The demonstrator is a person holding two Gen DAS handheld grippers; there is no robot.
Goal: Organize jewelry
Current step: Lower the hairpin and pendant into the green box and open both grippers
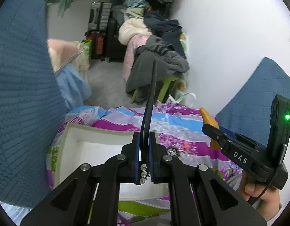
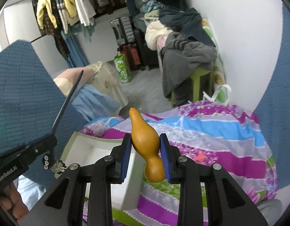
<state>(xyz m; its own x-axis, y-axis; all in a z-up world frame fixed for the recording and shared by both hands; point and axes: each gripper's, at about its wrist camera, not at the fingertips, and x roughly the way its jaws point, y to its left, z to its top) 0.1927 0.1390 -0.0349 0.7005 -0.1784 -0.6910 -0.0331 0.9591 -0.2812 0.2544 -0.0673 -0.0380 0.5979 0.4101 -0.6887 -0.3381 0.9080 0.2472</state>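
Note:
My left gripper (image 1: 145, 150) is shut on a long black hair stick (image 1: 151, 94) with rhinestones and a small silver dangle at its near end; the stick points up and away. It also shows in the right wrist view (image 2: 67, 101), held above the white open box (image 2: 92, 150). My right gripper (image 2: 145, 154) is shut on a yellow-brown gourd-shaped ornament (image 2: 145, 141), held above the bedspread to the right of the box. In the left wrist view the right gripper (image 1: 210, 130) holds the gourd (image 1: 209, 118). A small sparkly jewelry piece (image 1: 173, 151) lies on the bedspread.
The box (image 1: 99, 145) rests on a bedspread (image 1: 182, 124) of purple, blue and grey bands. Blue quilted cushions (image 1: 22, 94) flank both sides. Beyond the bed are a green stool with grey clothes (image 1: 160, 66), suitcases (image 1: 97, 18) and a white wall.

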